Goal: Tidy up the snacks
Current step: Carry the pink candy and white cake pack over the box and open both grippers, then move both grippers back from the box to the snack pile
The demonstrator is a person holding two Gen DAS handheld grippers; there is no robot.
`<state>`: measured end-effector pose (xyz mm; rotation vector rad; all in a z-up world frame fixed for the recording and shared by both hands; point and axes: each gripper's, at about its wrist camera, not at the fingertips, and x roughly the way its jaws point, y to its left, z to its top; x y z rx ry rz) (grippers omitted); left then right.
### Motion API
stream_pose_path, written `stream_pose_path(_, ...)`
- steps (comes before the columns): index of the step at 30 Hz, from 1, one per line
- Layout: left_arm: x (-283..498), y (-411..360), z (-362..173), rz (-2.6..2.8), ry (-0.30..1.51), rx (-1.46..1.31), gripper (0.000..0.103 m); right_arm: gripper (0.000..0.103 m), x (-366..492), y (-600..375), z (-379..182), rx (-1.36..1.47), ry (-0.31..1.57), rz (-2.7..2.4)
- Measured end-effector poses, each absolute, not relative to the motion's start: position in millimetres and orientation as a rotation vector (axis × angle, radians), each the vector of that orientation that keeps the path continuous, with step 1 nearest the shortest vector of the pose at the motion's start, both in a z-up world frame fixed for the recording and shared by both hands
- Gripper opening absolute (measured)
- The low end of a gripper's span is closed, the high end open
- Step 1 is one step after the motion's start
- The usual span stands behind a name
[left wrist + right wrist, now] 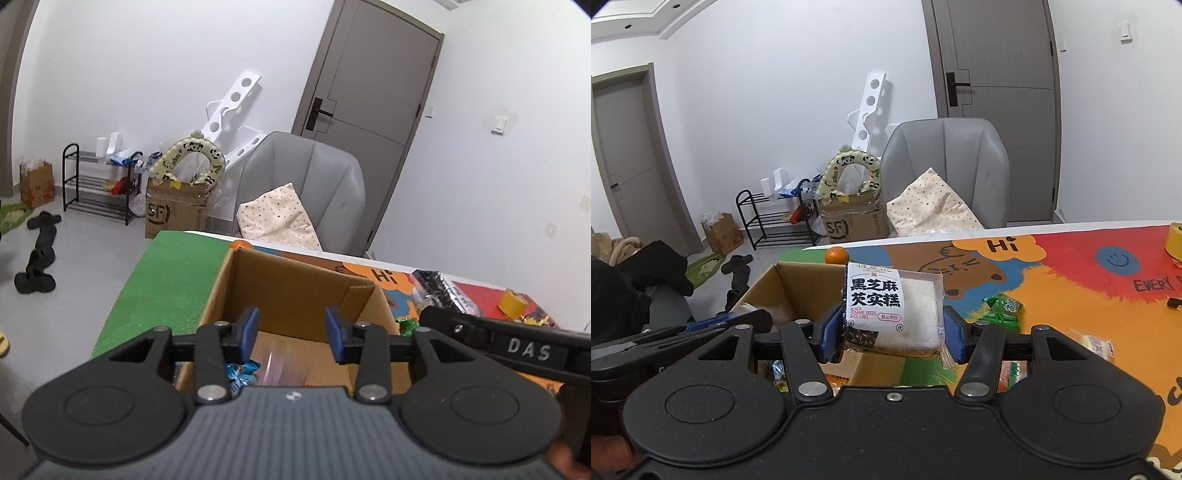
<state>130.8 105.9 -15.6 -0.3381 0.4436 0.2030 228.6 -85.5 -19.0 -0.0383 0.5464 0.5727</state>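
My right gripper [892, 336] is shut on a white packet of black sesame rice cake [894, 310], held upright just right of the open cardboard box [798, 280]. My left gripper [291, 334] hangs over that box [291, 291], open, with nothing between its blue pads [249, 334]. Below it in the box lie a blurred pale packet [284, 365] and a blue-wrapped snack [240, 373]. One of the right gripper's fingers [461, 326] reaches in from the right. The left gripper's fingers [709, 325] show at the box's left side.
The box stands on a colourful table mat [1052, 280] with a green part [166, 280]. On the mat lie an orange [836, 254], green packets [1003, 308], a black foil packet [439, 291] and a yellow tape roll [1176, 240]. A grey chair [945, 170] stands behind the table.
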Motion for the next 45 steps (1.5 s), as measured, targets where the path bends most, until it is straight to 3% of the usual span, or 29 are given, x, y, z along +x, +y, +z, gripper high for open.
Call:
stream_pose_path(11, 106, 139, -8, 0.280, 0.416, -0.390, 0.050, 0.053, 236, -46, -20, -0.050, 0.578, 0.621)
stream_pose_path(15, 102, 144, -10, 0.304, 0.422, -0.399, 0.065, 0.067, 239, -42, -16, -0.021, 0.578, 0.631)
stream_pose_path(18, 101, 141, -12, 0.320, 0.431, -0.392, 0.079, 0.069, 235, -47, -14, -0.030, 0.559, 0.624)
stream_pose_path(22, 100, 136, -11, 0.328, 0.419, -0.402, 0.088, 0.079, 229, -57, -15, -0.060, 0.541, 0.587)
stream_pose_path(27, 95, 124, -10, 0.322, 0.421, -0.385, 0.092, 0.097, 226, -85, -15, -0.008, 0.551, 0.531)
stream_pose_path(30, 93, 115, -9, 0.314, 0.422, -0.372, 0.093, 0.103, 224, -106, -16, 0.013, 0.556, 0.488)
stream_pose_path(45, 97, 48, -6, 0.208, 0.450, -0.292, 0.097, 0.103, 207, -181, -26, 0.053, 0.593, 0.391)
